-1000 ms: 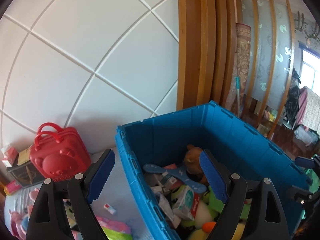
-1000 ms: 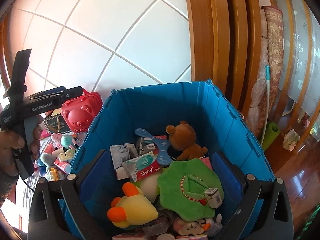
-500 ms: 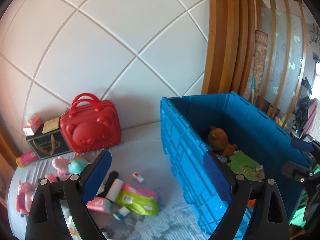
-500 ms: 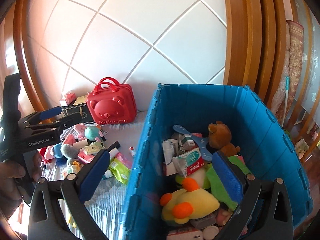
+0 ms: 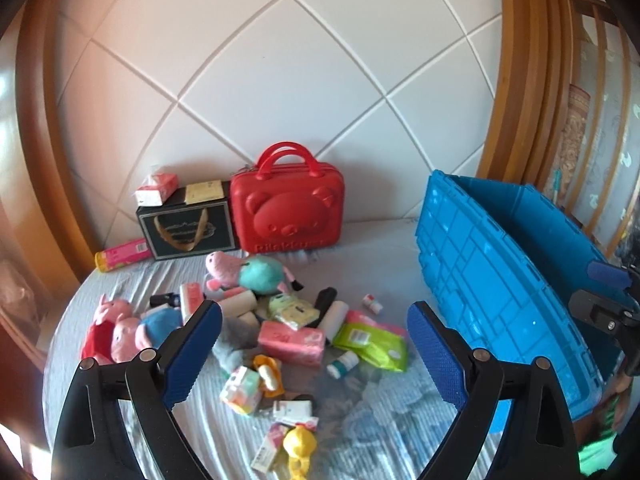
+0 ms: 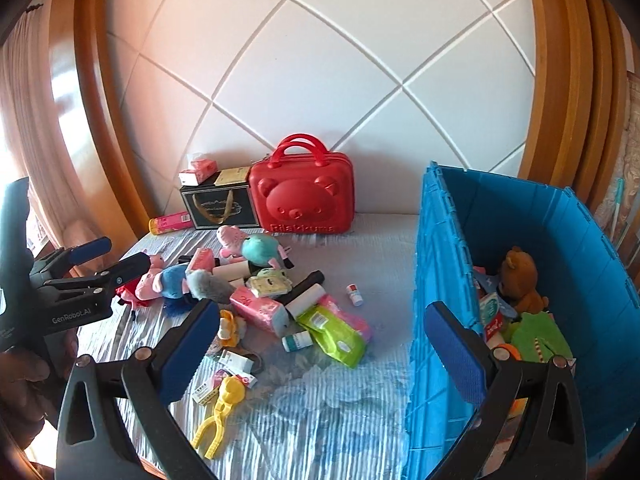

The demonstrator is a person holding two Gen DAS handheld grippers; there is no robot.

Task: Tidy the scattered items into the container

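Observation:
A blue crate (image 6: 576, 240) stands on the right of the bed and holds a brown teddy (image 6: 520, 276) and a green plush (image 6: 538, 336); it also shows in the left wrist view (image 5: 492, 276). Scattered items lie left of it: a pink tissue pack (image 5: 291, 340), a green wipes pack (image 5: 370, 344), a teal plush (image 5: 262, 276), pink pig plushes (image 5: 114, 328), a yellow toy (image 6: 218, 412). My left gripper (image 5: 314, 352) is open and empty above the pile. My right gripper (image 6: 322, 356) is open and empty, over the bed beside the crate's left wall.
A red bear suitcase (image 5: 288, 212) and a black gift box (image 5: 188, 232) stand against the white padded headboard (image 5: 280, 60). A pink tube (image 5: 122, 254) lies at the left. The left gripper also shows at the left of the right wrist view (image 6: 84, 276).
Both grippers have swung left, from over the crate to over the scattered pile on the bed. Both stayed open and empty.

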